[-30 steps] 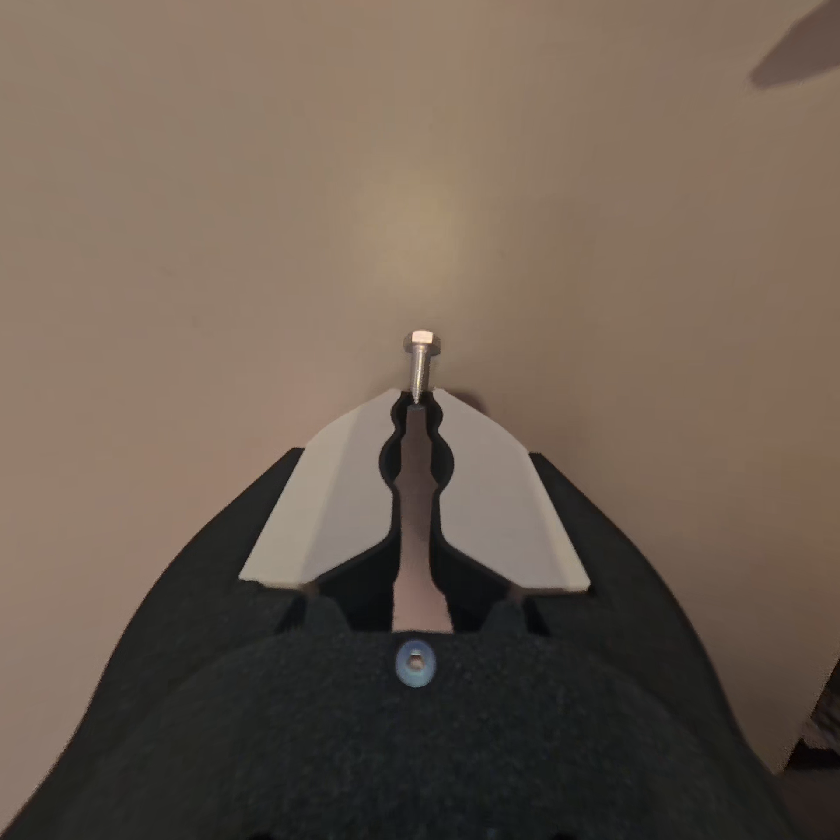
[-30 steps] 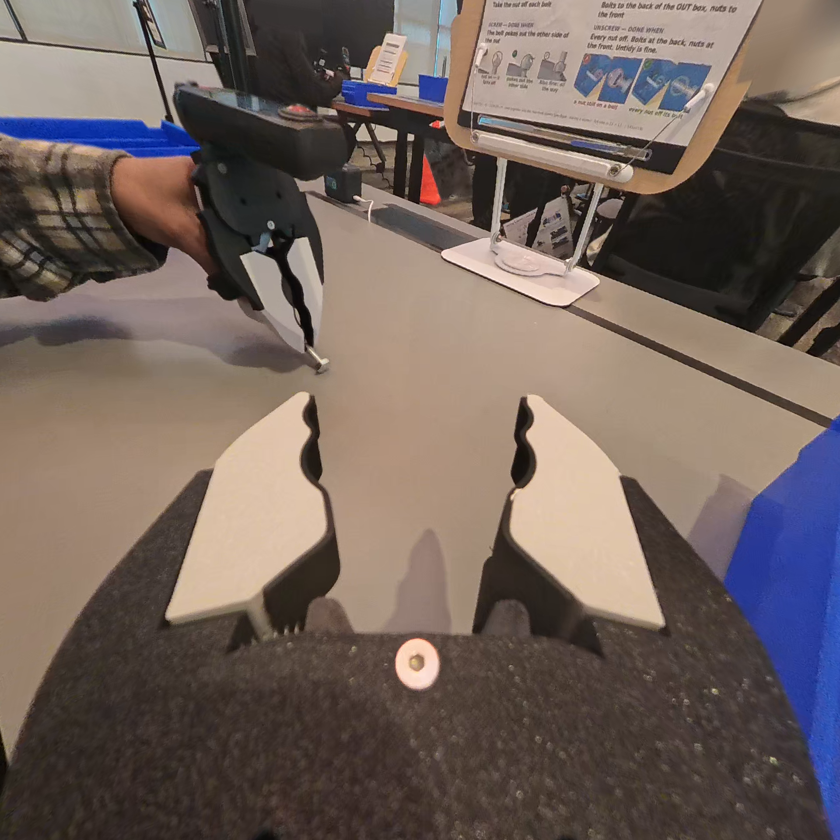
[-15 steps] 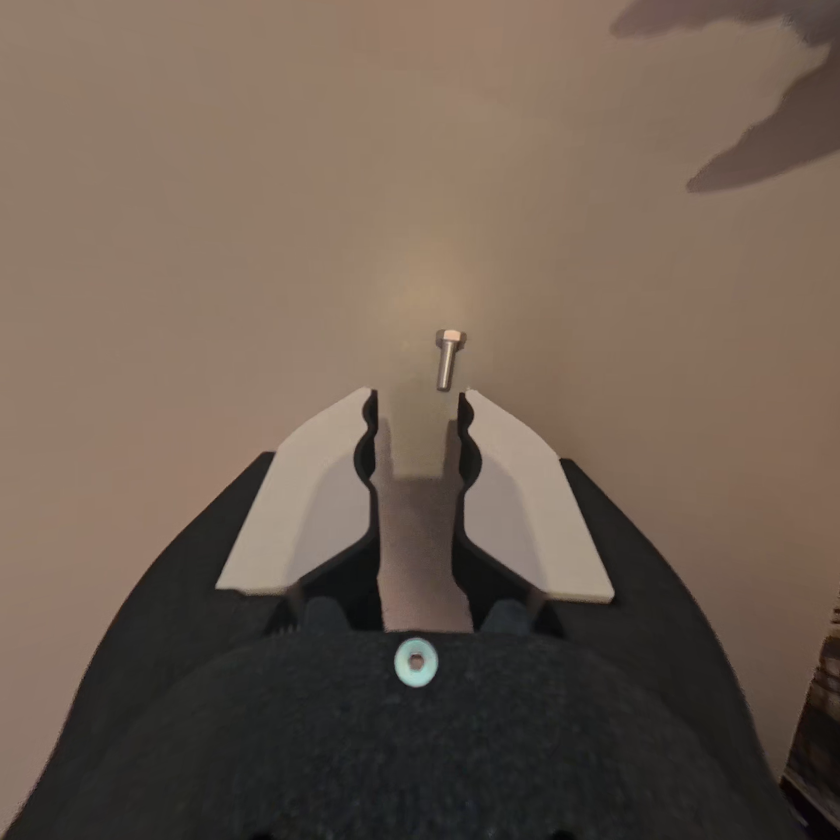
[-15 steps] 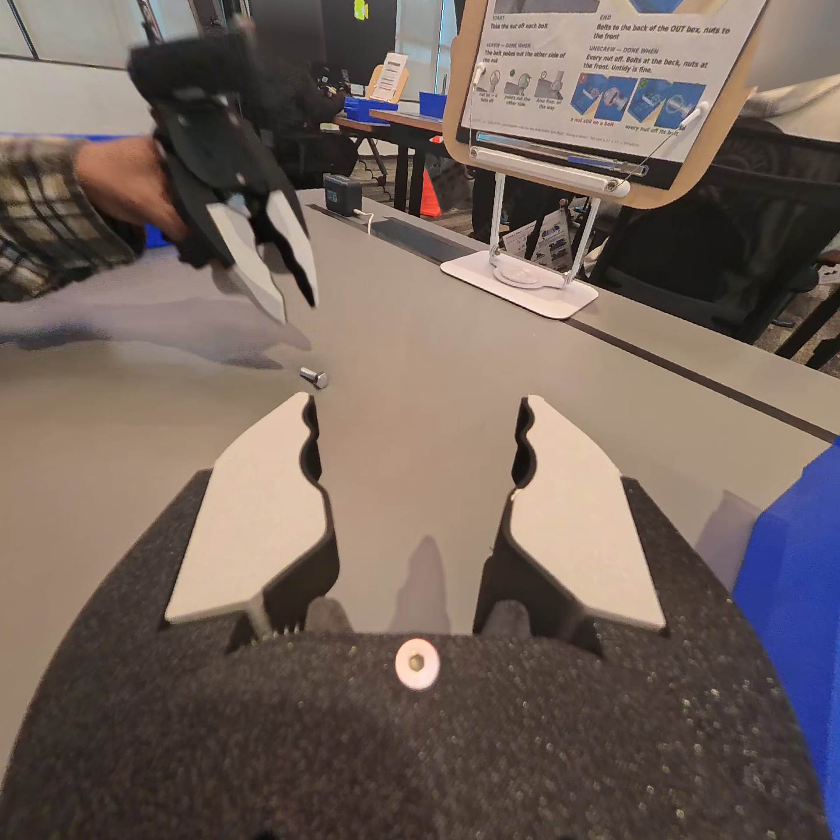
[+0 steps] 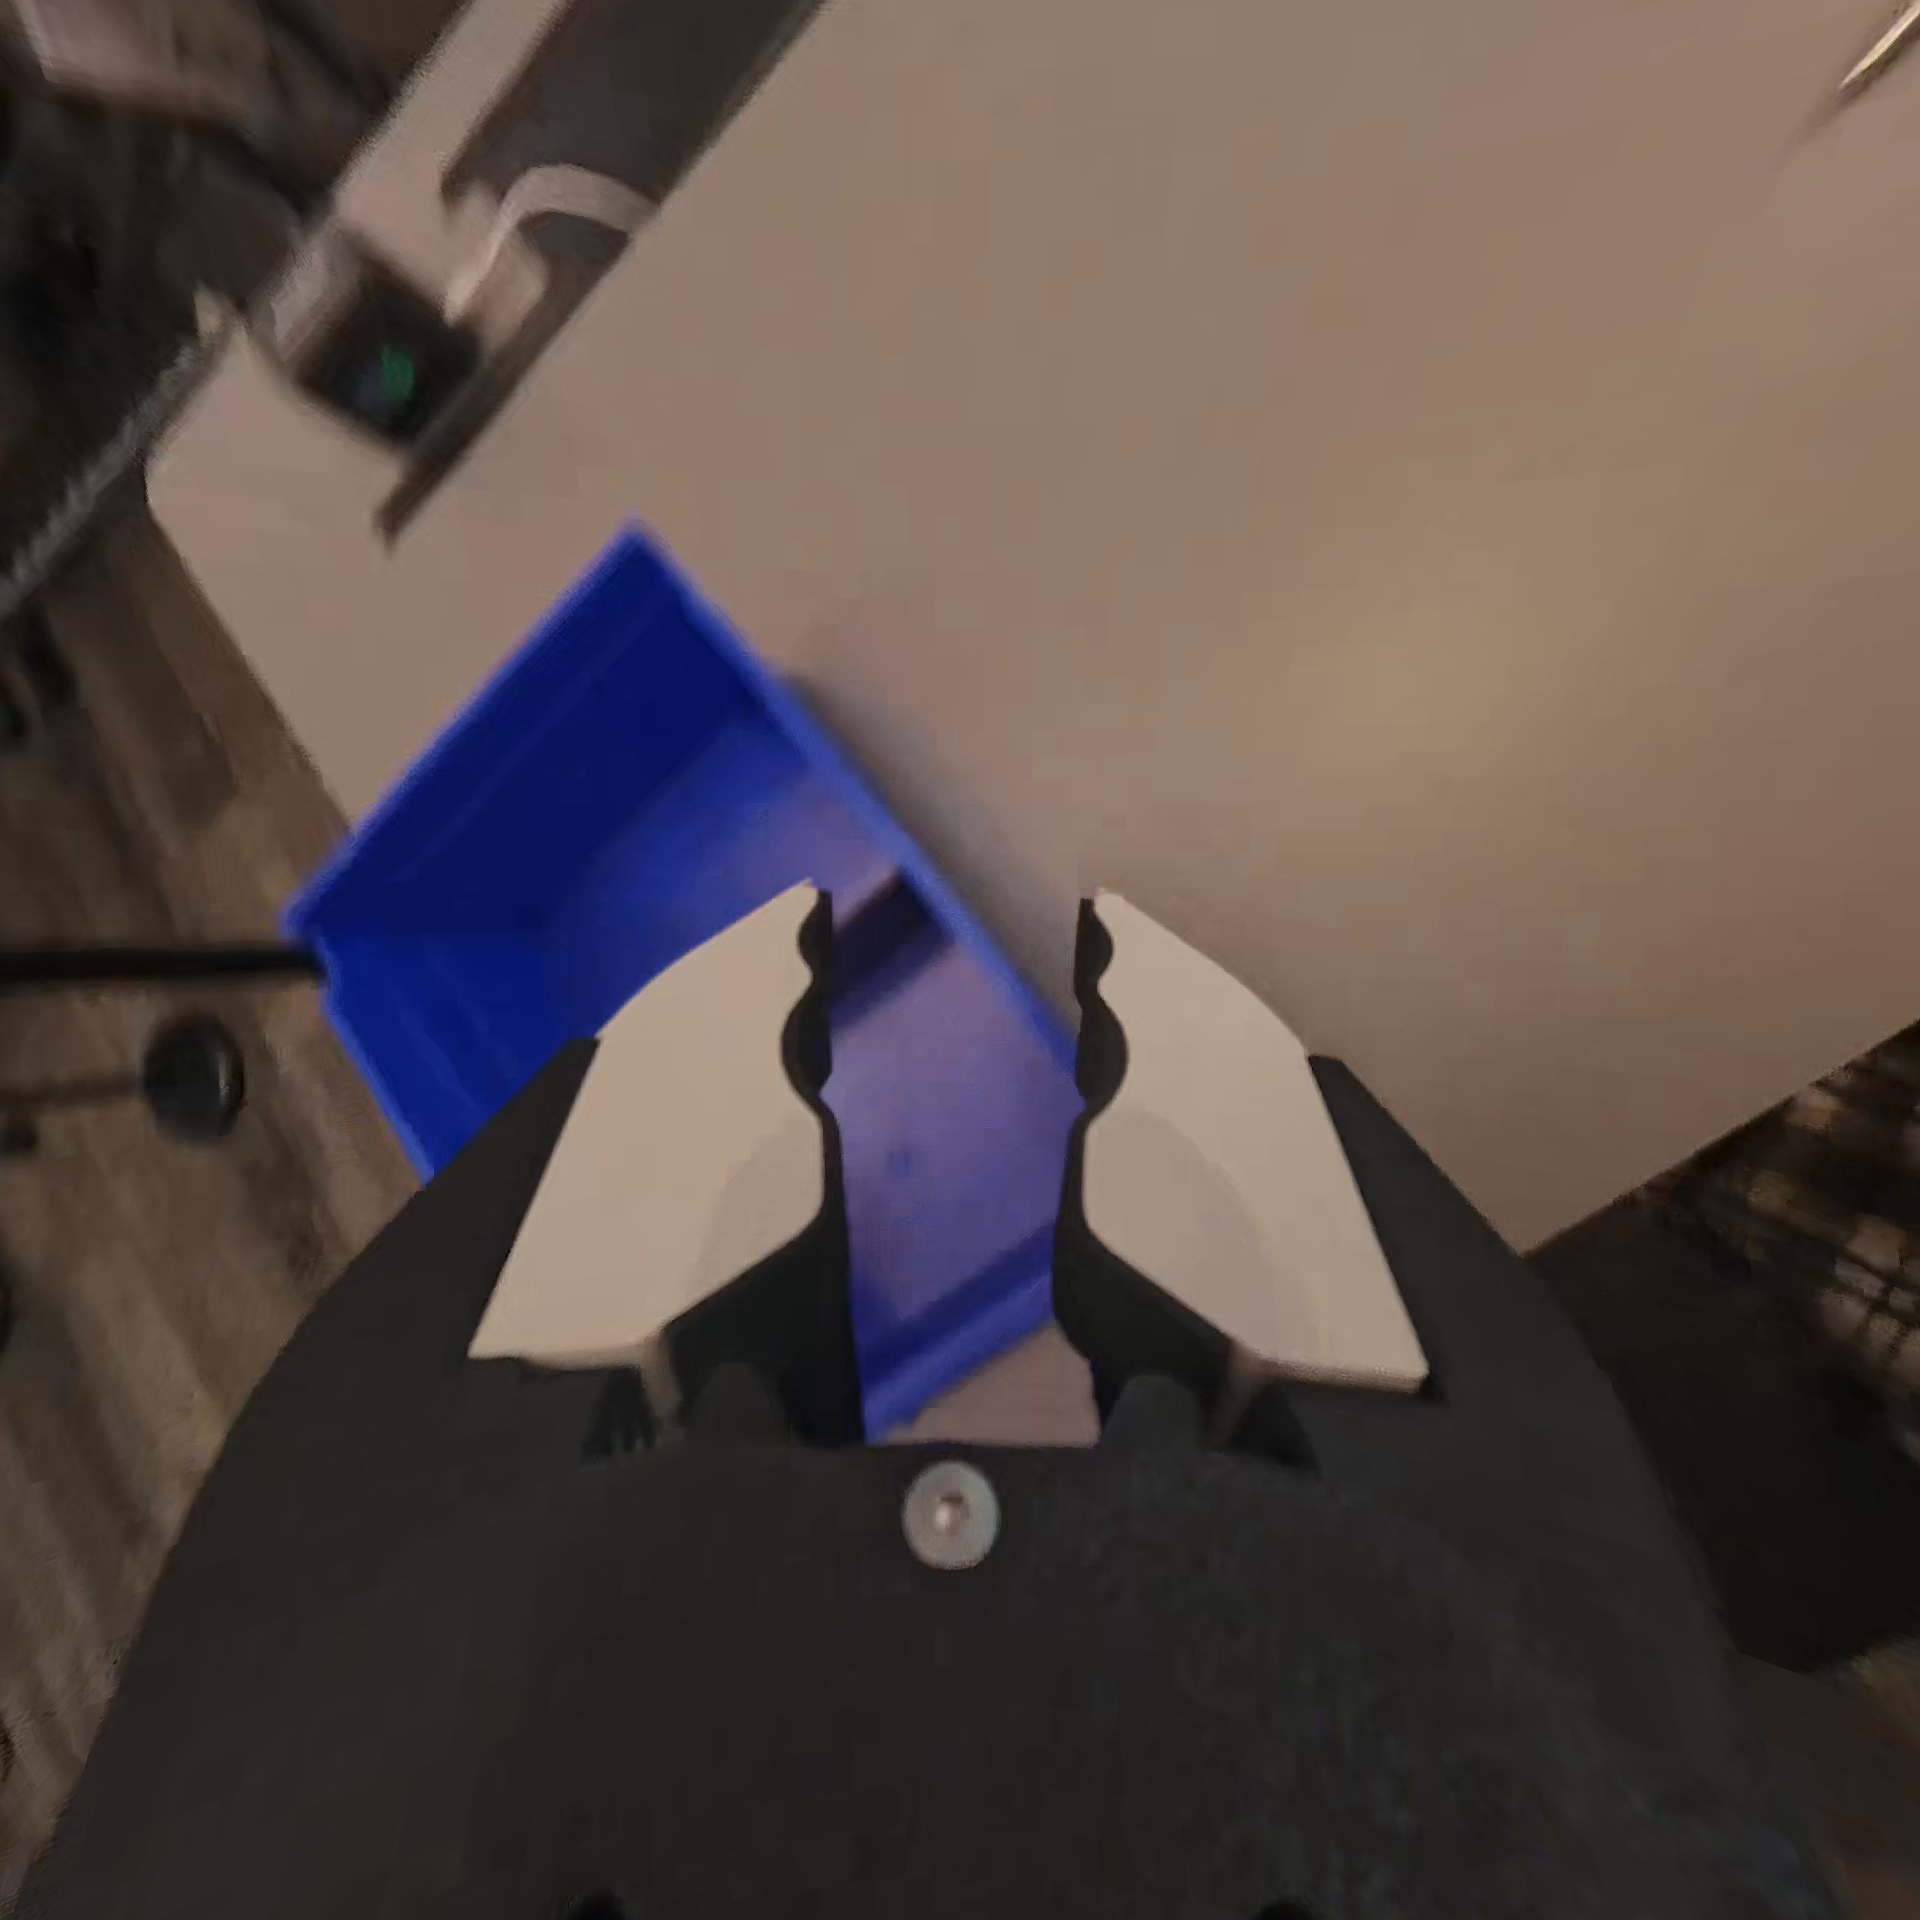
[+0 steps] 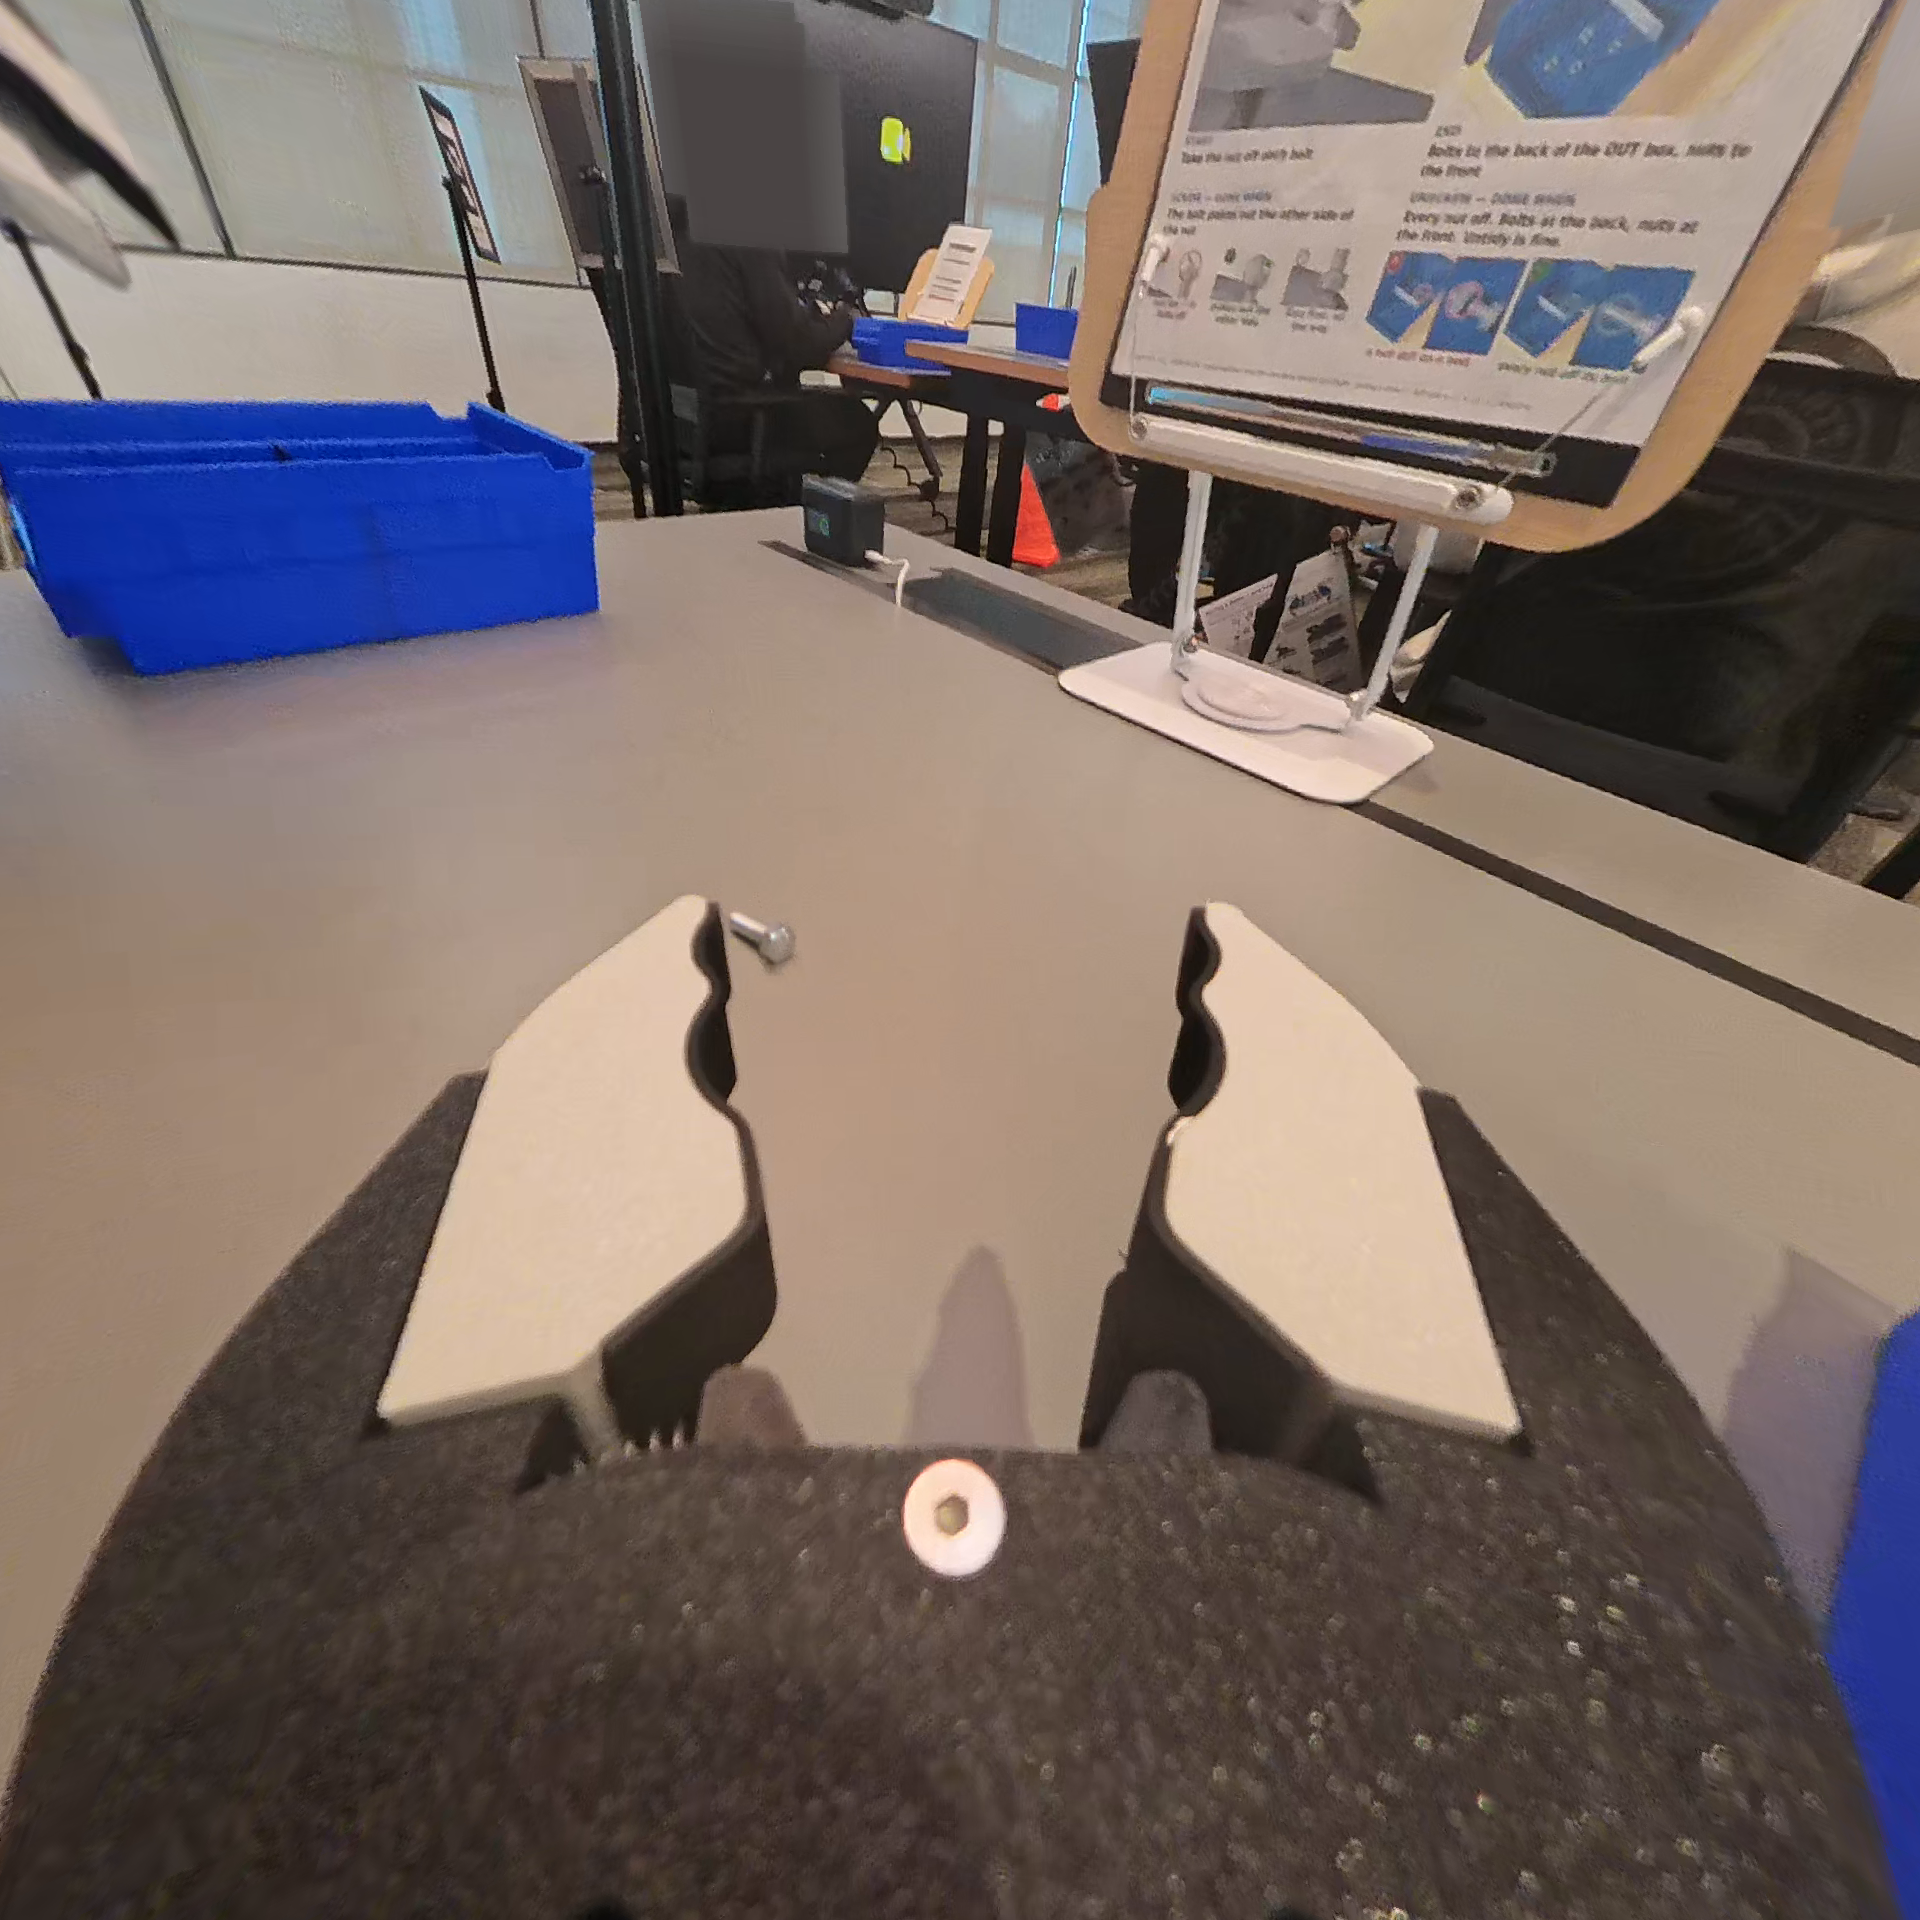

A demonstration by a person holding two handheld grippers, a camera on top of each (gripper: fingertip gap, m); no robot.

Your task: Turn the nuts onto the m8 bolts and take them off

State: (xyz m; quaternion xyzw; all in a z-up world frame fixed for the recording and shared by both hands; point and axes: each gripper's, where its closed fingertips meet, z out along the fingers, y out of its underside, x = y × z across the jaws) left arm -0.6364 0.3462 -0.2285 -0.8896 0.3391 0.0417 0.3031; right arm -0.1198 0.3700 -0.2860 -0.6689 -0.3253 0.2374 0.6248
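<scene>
A small silver bolt point(image 6: 764, 938) lies on its side on the grey table point(image 6: 935, 790), just beyond the left fingertip of my right gripper point(image 6: 951, 925). The right gripper is open and empty, low over the table. My left gripper point(image 5: 951, 914) is open and empty, held high above a blue bin point(image 5: 582, 831) at the table's corner; its view is blurred. The same blue bin point(image 6: 301, 520) shows at the far left in the right wrist view. A blurred edge of the left gripper's fingers point(image 6: 52, 197) shows at the top left there. No nut is in view.
An instruction sheet on a wooden clipboard stand point(image 6: 1455, 260) with a white base point(image 6: 1247, 727) stands at the table's far right. A small charger point(image 6: 842, 525) sits at the far edge. Another blue bin's edge point(image 6: 1881, 1558) is at the right. A person sits at a desk beyond. One gripper's finger ends stand about 50 cm off the other's. My right tips are roughly 20 cm from the small silver bolt point(image 6: 764, 938).
The left gripper let go of the bolt, which now lies on the table, opened wider, rose and swung left over the blue bin. The right gripper stayed open and shifted slightly.
</scene>
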